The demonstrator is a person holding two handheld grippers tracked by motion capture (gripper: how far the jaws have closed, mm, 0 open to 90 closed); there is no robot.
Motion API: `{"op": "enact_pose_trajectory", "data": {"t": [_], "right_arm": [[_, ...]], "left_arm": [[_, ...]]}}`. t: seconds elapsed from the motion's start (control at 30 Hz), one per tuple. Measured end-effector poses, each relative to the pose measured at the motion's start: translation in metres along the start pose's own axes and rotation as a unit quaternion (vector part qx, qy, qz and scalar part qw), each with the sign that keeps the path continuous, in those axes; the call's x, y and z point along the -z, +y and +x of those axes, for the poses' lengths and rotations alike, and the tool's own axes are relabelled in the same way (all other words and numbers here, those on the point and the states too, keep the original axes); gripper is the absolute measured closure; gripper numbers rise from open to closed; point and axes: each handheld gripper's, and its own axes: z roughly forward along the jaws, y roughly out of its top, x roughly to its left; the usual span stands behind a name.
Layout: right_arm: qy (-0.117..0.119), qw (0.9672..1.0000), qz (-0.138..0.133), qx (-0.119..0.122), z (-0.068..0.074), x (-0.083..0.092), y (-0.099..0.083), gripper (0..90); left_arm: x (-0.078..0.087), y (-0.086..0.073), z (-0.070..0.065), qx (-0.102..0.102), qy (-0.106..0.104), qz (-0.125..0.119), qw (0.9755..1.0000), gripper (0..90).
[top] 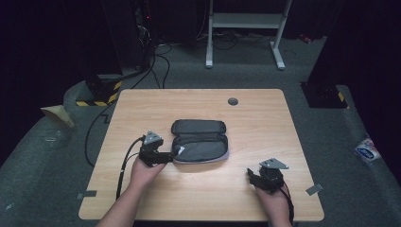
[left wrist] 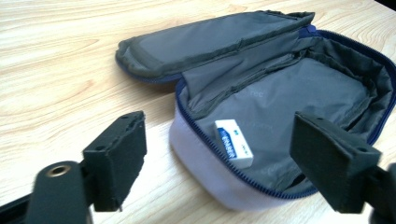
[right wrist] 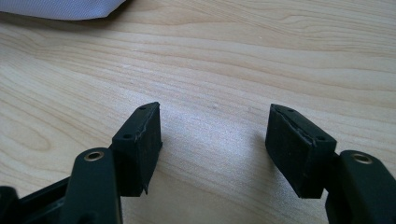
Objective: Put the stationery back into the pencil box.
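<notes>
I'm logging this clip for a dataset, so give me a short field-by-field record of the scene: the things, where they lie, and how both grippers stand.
surface: wooden table
main thing: pencil case, unzipped, lid folded back, lying near the table's middle
contents: white eraser with a blue label, lying inside the case near its front wall
left gripper: jaws open, nothing between the pads, pointed at the case's open end
right gripper: jaws open, over bare wood, apart from the case
hands: one on each gripper, at the table's near edge
</notes>
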Motion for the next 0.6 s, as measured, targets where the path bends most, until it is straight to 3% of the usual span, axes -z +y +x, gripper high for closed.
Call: {"op": "enact_pose_trajectory", "data": {"t": [0.33, 0.6], "right_arm": [[-0.001, 1.0, 0.0, -0.001, 0.0, 0.0, 0.0, 35.7], [-0.003, 1.0, 0.0, -0.001, 0.001, 0.0, 0.0, 35.7]], "left_arm": [[0.009, -0.014, 0.013, -0.015, 0.01, 0.016, 0.9997, 8.3], [0.019, -0.04, 0.036, -0.013, 0.03, 0.043, 0.9985, 3.2]]}}
